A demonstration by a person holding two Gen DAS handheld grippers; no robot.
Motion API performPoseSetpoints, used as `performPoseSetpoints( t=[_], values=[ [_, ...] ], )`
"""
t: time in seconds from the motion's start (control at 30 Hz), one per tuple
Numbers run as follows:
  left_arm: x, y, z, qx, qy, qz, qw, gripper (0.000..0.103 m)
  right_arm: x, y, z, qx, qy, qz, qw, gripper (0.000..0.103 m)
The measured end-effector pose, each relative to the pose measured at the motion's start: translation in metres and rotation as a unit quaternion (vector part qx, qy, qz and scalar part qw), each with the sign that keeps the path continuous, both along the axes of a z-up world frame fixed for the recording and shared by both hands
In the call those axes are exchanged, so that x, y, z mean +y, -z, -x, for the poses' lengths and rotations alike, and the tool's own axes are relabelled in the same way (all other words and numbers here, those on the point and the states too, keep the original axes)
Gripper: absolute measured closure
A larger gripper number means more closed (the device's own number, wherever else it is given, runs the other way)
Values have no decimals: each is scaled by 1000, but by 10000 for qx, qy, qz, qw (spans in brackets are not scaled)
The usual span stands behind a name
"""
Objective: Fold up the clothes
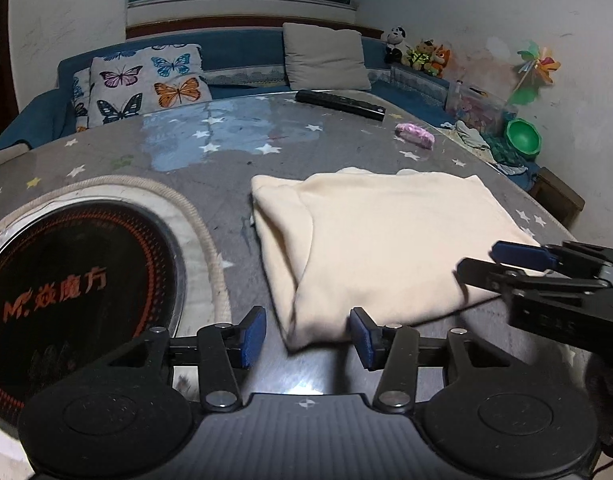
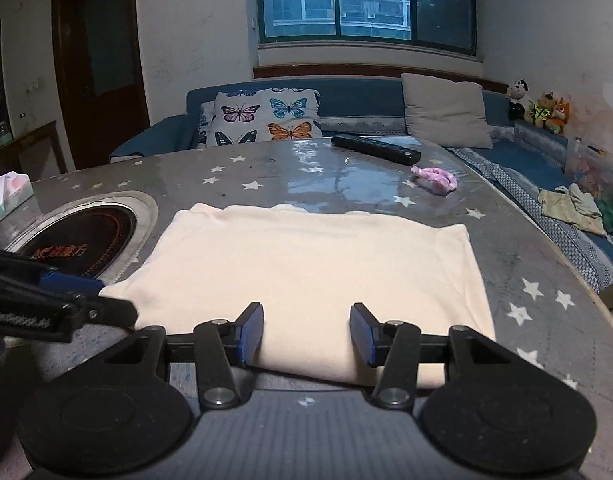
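Both tongs are standing wide apart with nothing between their blue pads: the left tongs [image 1: 308, 338] are hovering at the near left corner of a folded cream-coloured cloth garment [image 2: 314, 276], and the right tongs [image 2: 306, 334] are poised over its near edge, the cloth showing in the gap between the pads. From the left wrist view the right tongs [image 1: 480, 260] are reaching in from the right, beside the garment's right edge, the gap between their pads hard to judge from this side

That garment is lying flat as a rough rectangle on the grey, star-printed round surface [image 2: 526, 264], near its middle. To the left of it a round black induction cooktop [image 1: 72, 284], ringed in metal and set into the surface, is showing orange lettering that reads "Mr." followed by Chinese characters. Further back a long black remote control [image 2: 376, 149] and a small crumpled pink-and-purple cloth [image 2: 436, 179] are resting, well apart from the garment. A tissue box with a pink print [image 2: 8, 196] is sitting at the far left edge. Behind the surface a white cushion printed with coloured butterflies [image 2: 266, 122] is leaning on a blue sofa [image 2: 358, 96]
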State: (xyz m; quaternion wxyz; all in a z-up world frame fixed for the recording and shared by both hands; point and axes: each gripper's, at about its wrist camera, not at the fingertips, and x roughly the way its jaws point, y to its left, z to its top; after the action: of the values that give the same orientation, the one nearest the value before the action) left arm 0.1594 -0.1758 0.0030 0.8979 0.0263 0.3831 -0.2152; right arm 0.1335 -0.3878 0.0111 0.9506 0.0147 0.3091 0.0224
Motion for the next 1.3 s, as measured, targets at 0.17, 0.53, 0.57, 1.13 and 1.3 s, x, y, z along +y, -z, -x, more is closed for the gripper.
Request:
performPoseSetpoints(
  t=[0.17, 0.53, 0.57, 1.13, 1.3],
  values=[
    [9, -1, 7, -22, -87, 57, 9999, 47, 16, 4, -9, 62, -215, 165, 9996, 45],
    [24, -6, 27, -259, -177, 48, 9995, 14, 29, 0, 27, 109, -388, 264, 9988, 33],
    [24, -7, 30, -285, -173, 24, 9994, 12, 28, -2, 30, 100, -336, 234, 9991, 28],
    [23, -9, 70, -555, -138, -310, 9979, 0, 26, 3, 69, 208, 636, -118, 9977, 0],
    [26, -8, 81, -631, -167, -389, 9971, 0, 32, 5, 77, 247, 730, -171, 9969, 0]
  ],
)
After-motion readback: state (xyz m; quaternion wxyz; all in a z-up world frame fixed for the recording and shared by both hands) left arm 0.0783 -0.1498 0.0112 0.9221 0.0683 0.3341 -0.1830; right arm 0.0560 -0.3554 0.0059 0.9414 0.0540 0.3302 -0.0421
